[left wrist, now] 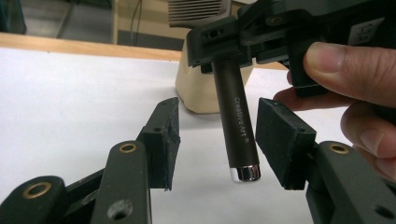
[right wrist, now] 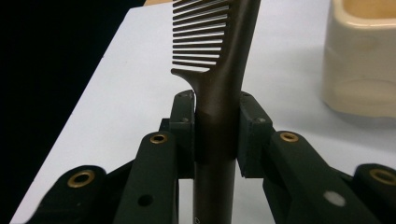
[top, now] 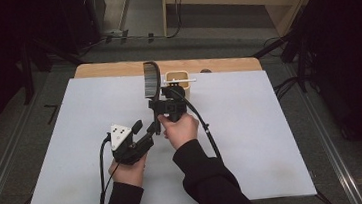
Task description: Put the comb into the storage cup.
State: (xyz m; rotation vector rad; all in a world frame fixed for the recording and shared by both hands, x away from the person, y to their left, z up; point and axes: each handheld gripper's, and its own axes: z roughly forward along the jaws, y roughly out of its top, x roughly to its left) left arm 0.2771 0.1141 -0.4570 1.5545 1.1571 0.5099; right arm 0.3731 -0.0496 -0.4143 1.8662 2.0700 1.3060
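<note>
the left gripper [top: 147, 128] has its jaws apart on either side of the comb [left wrist: 238, 126] handle's lower end without touching it, while the right gripper [right wrist: 217, 123] is clamped on that handle, holding the comb upright above the white table [top: 273, 138], just beside the cream holder [top: 176, 77].

The left tongs [left wrist: 212, 140] stood parted around the comb handle [left wrist: 238, 123] at frame centre, pads clear; right tongs [left wrist: 243, 46] clamped it above.

Grey floor [top: 27, 91] — dim, cable-strewn room
</note>
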